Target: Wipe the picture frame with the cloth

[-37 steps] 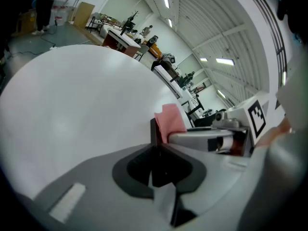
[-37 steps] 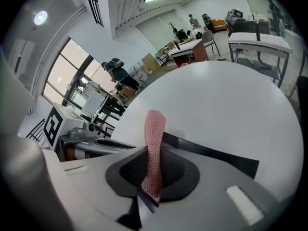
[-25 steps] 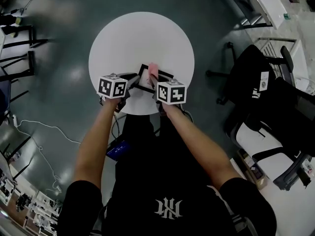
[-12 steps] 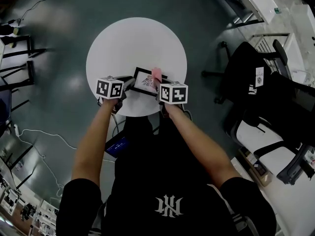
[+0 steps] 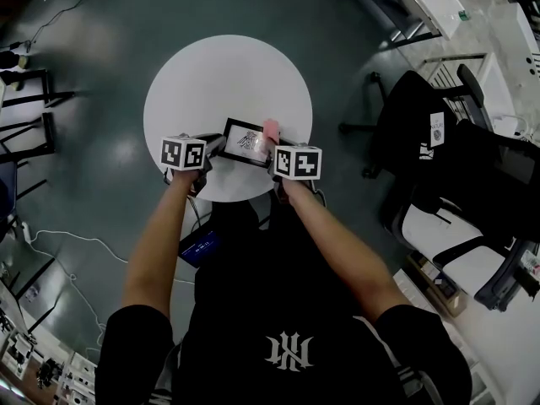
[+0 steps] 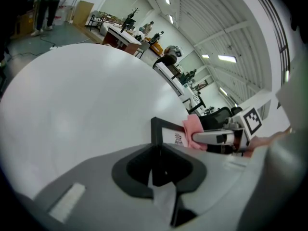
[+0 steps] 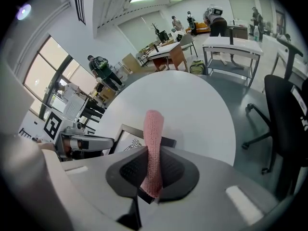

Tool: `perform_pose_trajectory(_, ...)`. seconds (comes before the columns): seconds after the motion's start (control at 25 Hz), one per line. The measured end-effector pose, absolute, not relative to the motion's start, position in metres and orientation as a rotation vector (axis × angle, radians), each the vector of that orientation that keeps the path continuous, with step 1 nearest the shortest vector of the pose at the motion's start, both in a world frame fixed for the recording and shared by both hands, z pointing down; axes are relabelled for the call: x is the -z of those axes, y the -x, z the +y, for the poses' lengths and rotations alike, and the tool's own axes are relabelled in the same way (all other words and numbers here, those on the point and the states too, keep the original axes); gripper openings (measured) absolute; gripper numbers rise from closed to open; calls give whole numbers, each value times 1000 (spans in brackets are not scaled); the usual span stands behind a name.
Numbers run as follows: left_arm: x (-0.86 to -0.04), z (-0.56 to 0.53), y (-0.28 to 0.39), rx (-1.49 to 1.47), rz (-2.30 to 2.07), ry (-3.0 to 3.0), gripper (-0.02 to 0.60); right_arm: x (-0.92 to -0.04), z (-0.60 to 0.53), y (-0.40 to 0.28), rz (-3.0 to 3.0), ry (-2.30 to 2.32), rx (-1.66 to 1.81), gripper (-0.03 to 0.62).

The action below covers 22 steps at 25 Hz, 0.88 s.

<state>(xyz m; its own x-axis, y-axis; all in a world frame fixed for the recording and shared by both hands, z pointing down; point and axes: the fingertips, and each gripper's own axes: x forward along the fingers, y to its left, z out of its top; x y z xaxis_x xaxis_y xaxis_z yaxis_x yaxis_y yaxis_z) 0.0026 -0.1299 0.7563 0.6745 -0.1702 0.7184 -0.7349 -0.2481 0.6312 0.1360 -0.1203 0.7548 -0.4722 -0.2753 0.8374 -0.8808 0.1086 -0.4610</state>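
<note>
A black picture frame (image 5: 245, 144) with a white print is held over the near part of the round white table (image 5: 226, 74). My left gripper (image 5: 214, 146) is shut on the frame's left edge; the frame's black corner (image 6: 157, 128) rises from between the jaws. My right gripper (image 5: 272, 148) is shut on a pink cloth (image 5: 271, 130), which stands up in a narrow fold (image 7: 154, 129) against the frame's right end (image 7: 126, 139). In the left gripper view the cloth (image 6: 194, 126) lies on the frame's far side. Whether the frame rests on the table is hidden.
Black office chairs (image 5: 439, 150) stand to the right of the table. Dark stands (image 5: 34, 108) are on the floor at the left and a white cable (image 5: 59, 226) runs across it. Desks (image 7: 231, 44) and people show far behind the table.
The frame has swung from a skewed pose to nearly level, and its print now shows. The pink cloth has shifted toward the frame's right end. Both grippers kept their hold.
</note>
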Motion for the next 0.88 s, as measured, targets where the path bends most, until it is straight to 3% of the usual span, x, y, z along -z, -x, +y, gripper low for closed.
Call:
perform_pose_trajectory(0.52, -756, -127, -4, -602, -691, -1732, 44, -746, -113, -152, -1785, -1171, -1415, 34)
perform_pose_trajectory(0.88, -758, -130, -3, -584, -663, -1715, 45, -730, -127, -64, -2008, -954, -1428, 34)
